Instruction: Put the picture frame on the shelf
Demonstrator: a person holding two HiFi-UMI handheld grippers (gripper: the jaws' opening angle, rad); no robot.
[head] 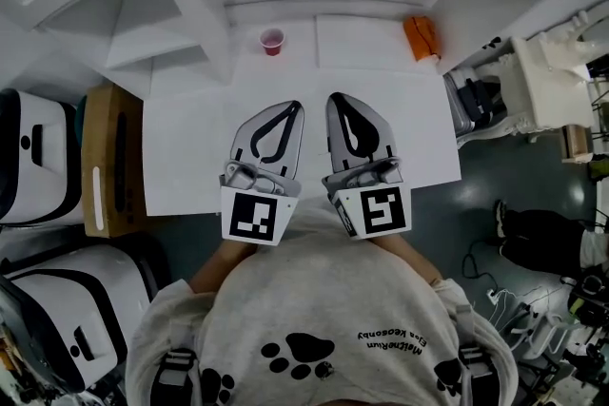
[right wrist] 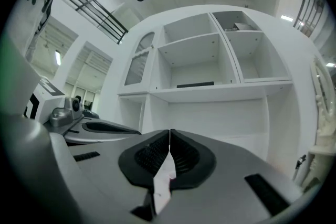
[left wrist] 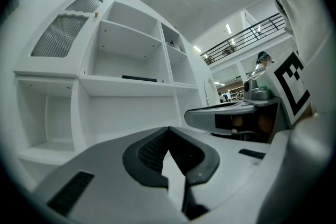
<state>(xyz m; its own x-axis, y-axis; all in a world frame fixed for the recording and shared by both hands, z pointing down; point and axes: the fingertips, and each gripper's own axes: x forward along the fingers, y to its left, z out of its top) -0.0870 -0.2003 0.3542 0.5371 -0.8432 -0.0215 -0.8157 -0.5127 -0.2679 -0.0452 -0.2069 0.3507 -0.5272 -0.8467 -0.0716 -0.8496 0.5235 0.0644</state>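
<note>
The picture frame (left wrist: 139, 78) is taken to be the dark flat strip lying on the middle shelf (left wrist: 126, 86) of the white unit, well apart from both grippers. Little of it is shown, so this is offered as a judgement only. Nothing is gripped: the fingers of the left gripper (head: 291, 109) are closed tip to tip with nothing between them, and those of the right gripper (head: 337, 102) are likewise closed on nothing. Both are held side by side, level and close to the person's body above the white tabletop (head: 190, 157), a resting pose that would suit a placing already done. A pink cup (head: 272, 41) and an orange object (head: 422, 36) stand at the far edge of the tabletop, clear of the grippers and apparently no part of the job.
</note>
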